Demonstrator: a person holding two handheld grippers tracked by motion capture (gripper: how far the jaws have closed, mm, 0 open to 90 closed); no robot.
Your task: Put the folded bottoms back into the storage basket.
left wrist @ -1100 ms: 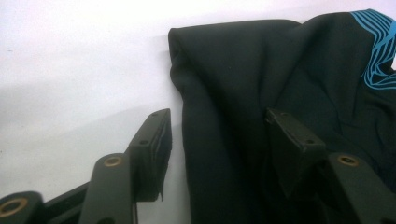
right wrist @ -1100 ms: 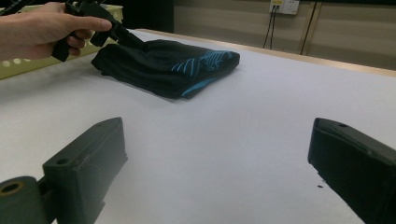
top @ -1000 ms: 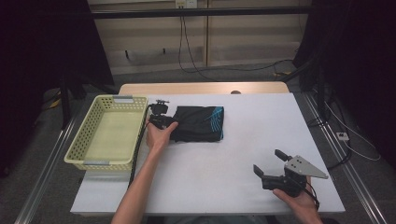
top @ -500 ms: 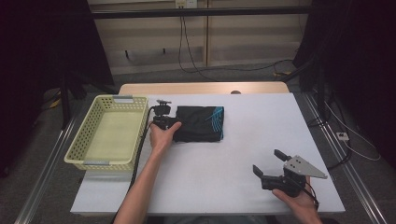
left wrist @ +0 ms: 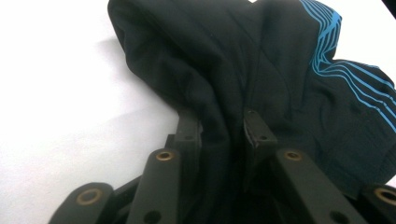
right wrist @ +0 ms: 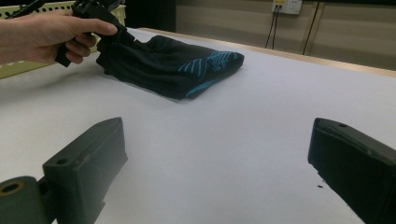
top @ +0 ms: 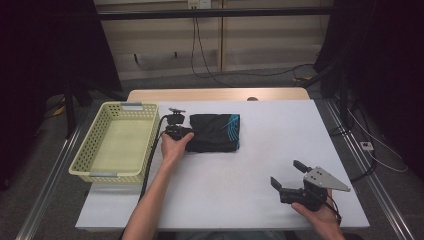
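At about nine o'clock on the white table (top: 260, 165) a yellow basket (top: 95, 160) is seen, empty. Just beside it, toward the centre, the left gripper (left wrist: 223, 128) is closed on the near-left edge of a folded black garment (top: 216, 132) with blue stripes; in the left gripper view a bunched fold of cloth is pinched between the two jaws, the rest spreading away toward twelve and two o'clock.

Several risks can be judged. Only a narrow fold is held, so the cloth could slip out if it is lifted or dragged quickly. The fold could also be undone, since the far layers are not gripped and may trail or open. If the basket is the destination, which cannot be known, a hanging part could be caught on its rim.

At about four o'clock the right gripper (top: 290, 181) is held low over bare table, jaws wide apart and empty, well apart from the garment, which lies toward its eleven o'clock.
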